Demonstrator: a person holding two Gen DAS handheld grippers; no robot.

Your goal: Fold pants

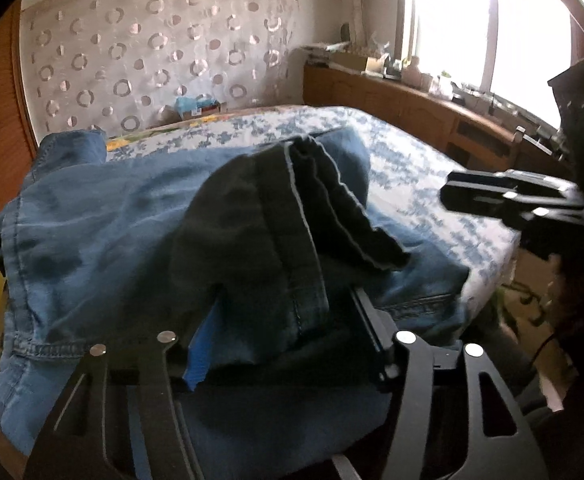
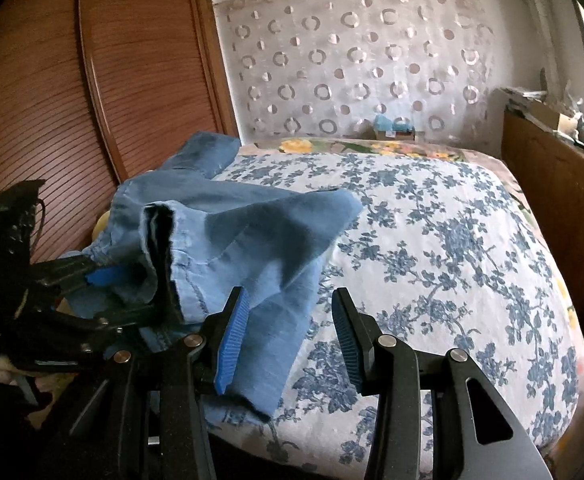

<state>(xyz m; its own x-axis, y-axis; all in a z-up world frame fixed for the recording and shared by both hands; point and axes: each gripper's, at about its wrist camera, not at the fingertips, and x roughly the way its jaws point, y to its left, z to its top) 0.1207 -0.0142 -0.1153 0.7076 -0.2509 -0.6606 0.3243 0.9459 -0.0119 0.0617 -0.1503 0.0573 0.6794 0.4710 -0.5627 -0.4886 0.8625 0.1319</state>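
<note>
In the left wrist view the left gripper (image 1: 283,344) sits low in the frame with a bunched fold of the blue jeans (image 1: 131,216) between its jaws; whether the pads press on the cloth cannot be told, as the fabric covers them. The jeans spread from there toward the upper left over the floral bedspread (image 1: 432,184). The right gripper (image 2: 287,336), at the bottom centre of its own view, stands with jaws apart and nothing between its blue pads (image 2: 231,340); a trouser leg lies just under the left pad. At the left, a wooden slatted wardrobe (image 2: 51,100) rises behind the bed.
</note>
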